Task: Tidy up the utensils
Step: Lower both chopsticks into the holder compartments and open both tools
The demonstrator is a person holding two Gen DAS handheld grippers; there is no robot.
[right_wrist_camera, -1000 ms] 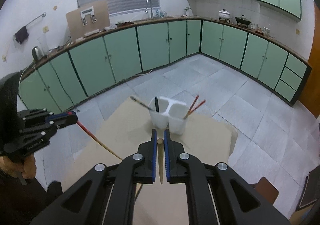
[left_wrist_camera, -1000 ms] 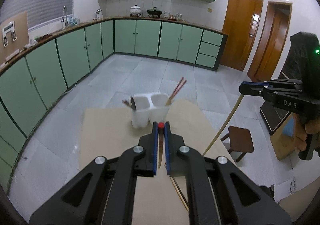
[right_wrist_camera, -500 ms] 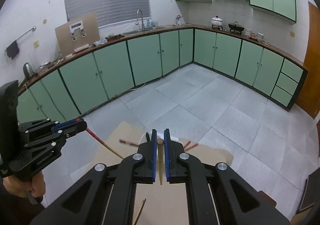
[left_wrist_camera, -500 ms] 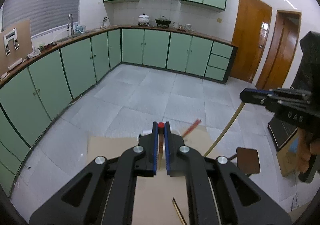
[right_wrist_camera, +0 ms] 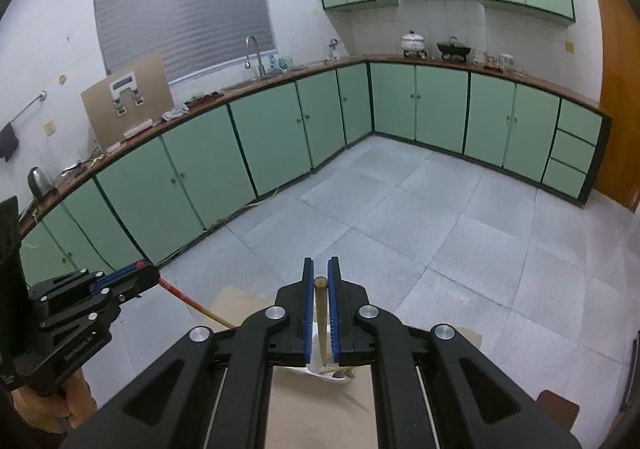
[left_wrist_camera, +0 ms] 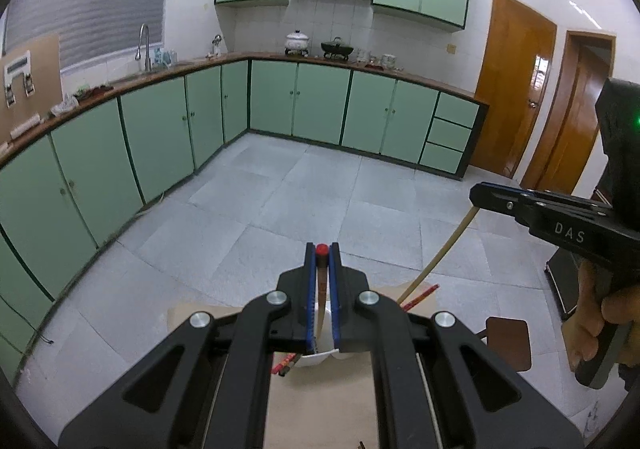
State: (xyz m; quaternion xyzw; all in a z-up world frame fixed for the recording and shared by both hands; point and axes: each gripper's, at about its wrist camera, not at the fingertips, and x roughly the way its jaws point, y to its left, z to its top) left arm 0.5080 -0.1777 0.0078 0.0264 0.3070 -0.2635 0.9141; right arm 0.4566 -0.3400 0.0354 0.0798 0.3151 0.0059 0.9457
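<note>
Nearest my left camera, the left tool is clamped tight on a red-tipped chopstick, its red end poking out between the blue pads and its pale shaft running back down the narrow slot. Just below those pads I can make out only a sliver of the white utensil holder; the tool's black frame hides the rest. Two red chopsticks jut out to the right of the frame, and another reddish end shows on the left beside the holder, though which compartment either sits in I cannot tell. The tan table shows only in strips between the frame's arms.

From my right camera, the right tool is likewise closed on a pale wooden chopstick, blunt end up between the pads, with a white scrap of the holder beneath.

Farther out on the right of the left view, a hand grips the right tool's handle, cut off by the edge. A brown stool stands on the grey tiled floor, and green cabinets line the far walls.
</note>
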